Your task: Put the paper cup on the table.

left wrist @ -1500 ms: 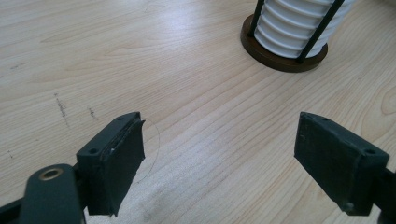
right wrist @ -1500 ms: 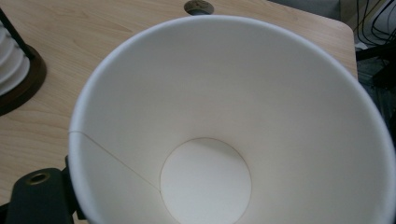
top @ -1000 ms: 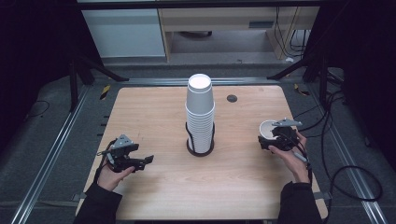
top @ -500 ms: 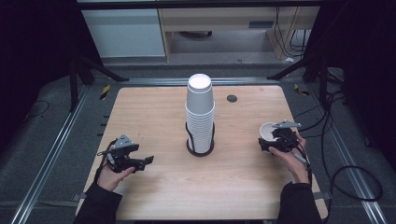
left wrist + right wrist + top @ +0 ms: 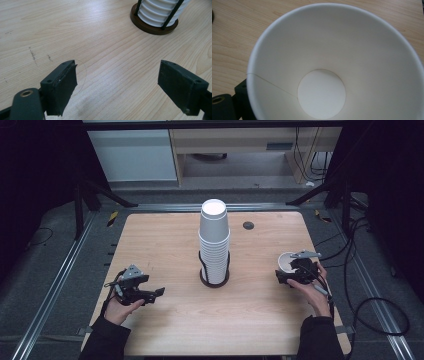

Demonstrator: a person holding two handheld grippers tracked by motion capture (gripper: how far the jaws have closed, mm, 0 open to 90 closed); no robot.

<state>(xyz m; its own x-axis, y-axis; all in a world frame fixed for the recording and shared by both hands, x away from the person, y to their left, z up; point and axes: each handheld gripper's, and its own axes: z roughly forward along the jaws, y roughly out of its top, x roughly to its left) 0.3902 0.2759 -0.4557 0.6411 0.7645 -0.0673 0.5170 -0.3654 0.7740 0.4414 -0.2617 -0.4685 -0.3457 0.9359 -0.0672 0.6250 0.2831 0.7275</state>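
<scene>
Right gripper (image 5: 295,270), lower right of the high view: its fingers (image 5: 240,100) pinch a single white paper cup (image 5: 337,62). In the right gripper view we see one dark finger pressed against the cup's outer wall at the lower left of the frame; the other is hidden behind the cup. The cup's mouth faces the camera, so we look straight down to its round bottom, and a seam line runs from the rim to the base. We judge the cup is held by its side wall, mouth up and outward, so it can be set down or carried without crushing the rim.

Left gripper (image 5: 135,287), lower left of the high view: its fingers (image 5: 60,87) are spread wide with nothing between them, only bare wood grain. It hovers low over the bench (image 5: 165,245), aimed toward the middle. We take this as a waiting pose, free to steady something if needed.

Outward from there: a tall stack of white cups (image 5: 214,237) stands upside down at the centre of the bench, inside a dark wire holder (image 5: 153,23) with a round base. In the left gripper view, that base sits at the upper right of the frame, well apart from the spread fingers.

The held cup lies well right of the stack, near the bench's right edge. A small dark round spot (image 5: 248,225) sits on the bench beyond the stack.
</scene>
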